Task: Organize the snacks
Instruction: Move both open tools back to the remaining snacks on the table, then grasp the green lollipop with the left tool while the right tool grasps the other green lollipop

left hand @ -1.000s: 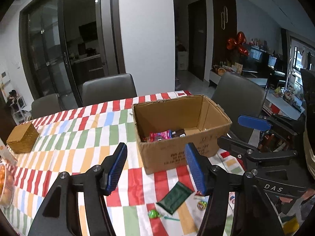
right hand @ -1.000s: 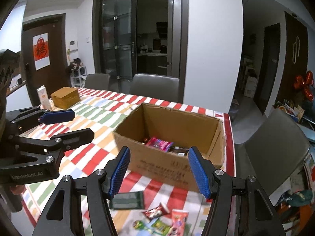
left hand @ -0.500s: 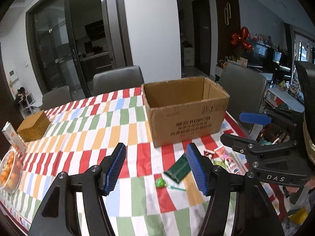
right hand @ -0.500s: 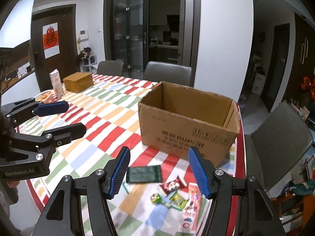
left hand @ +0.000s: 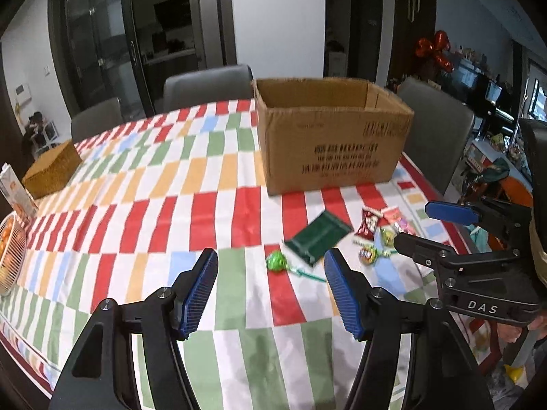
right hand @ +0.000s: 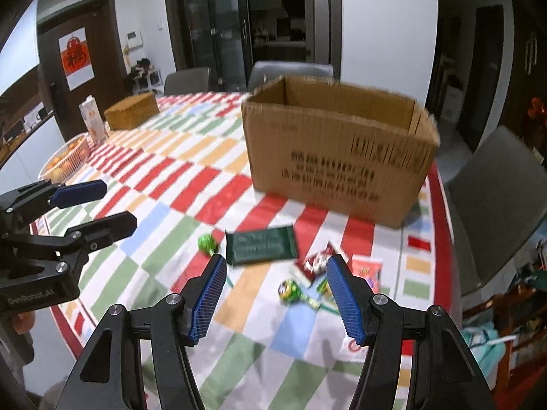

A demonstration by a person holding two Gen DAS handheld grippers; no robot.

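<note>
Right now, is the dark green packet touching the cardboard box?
Apart. The right wrist view shows striped tablecloth between the dark green packet and the cardboard box.

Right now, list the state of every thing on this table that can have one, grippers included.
Left gripper: open, empty, above the tablecloth.
Right gripper: open, empty.
Cardboard box: upright, top open, contents hidden.
Dark green packet: flat on the tablecloth, outside the box.
Green lollipop: wrapped, lying loose.
Red snack packet: lying loose.
Woven box: closed.
Fruit basket: holding orange fruit.
</note>
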